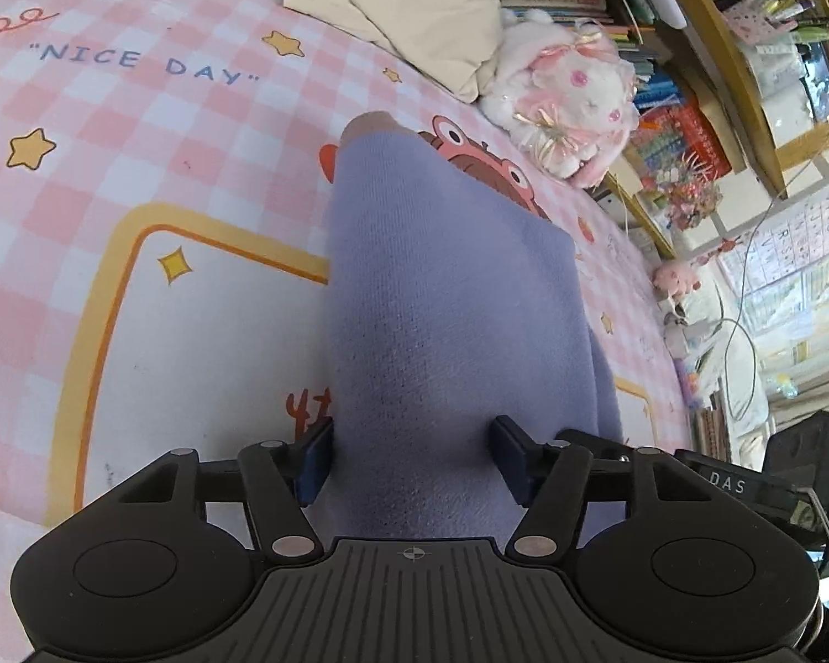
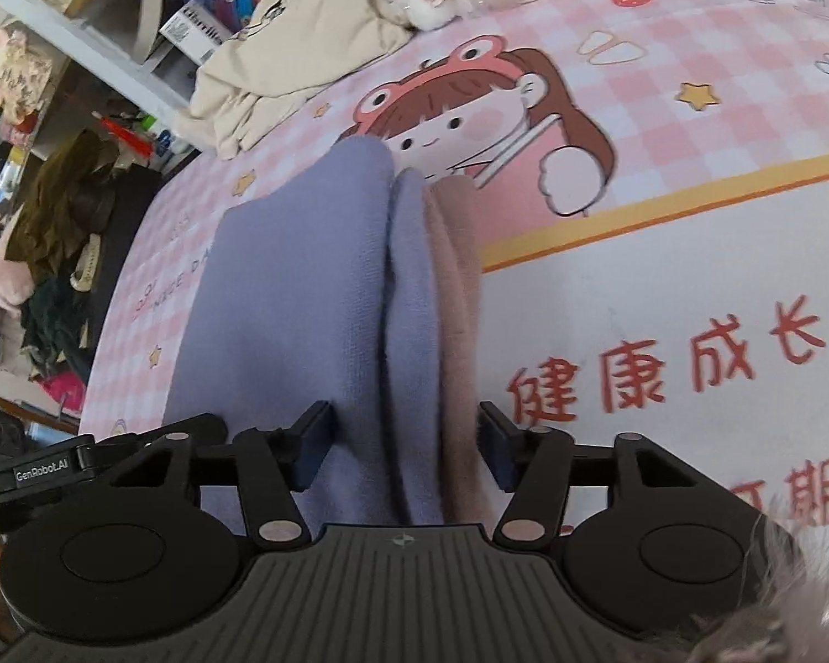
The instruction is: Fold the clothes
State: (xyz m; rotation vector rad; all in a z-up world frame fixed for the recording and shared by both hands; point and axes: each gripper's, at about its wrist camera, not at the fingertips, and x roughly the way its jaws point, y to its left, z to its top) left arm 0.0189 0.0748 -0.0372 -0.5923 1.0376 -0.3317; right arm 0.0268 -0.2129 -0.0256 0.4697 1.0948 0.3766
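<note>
A lavender knit garment point(image 1: 442, 298) with a dusty-pink inner layer lies in a long fold on the pink checked play mat point(image 1: 138, 127). My left gripper point(image 1: 413, 456) is open, its blue pads wide apart on either side of the near end of the cloth. In the right wrist view the same garment point(image 2: 304, 287) shows two lavender folds and a dusty-pink layer point(image 2: 458, 276) side by side. My right gripper point(image 2: 406, 445) is also open, and the stacked folds run between its spread fingers. The cloth's near edge is hidden under both gripper bodies.
A beige garment point(image 1: 414, 5) lies crumpled at the mat's far edge beside a white and pink plush toy point(image 1: 575, 94). Crowded bookshelves point(image 1: 691, 27) stand behind. The other gripper's black body point(image 1: 790, 475) is close on the right. Clutter fills the floor point(image 2: 44, 254) left of the mat.
</note>
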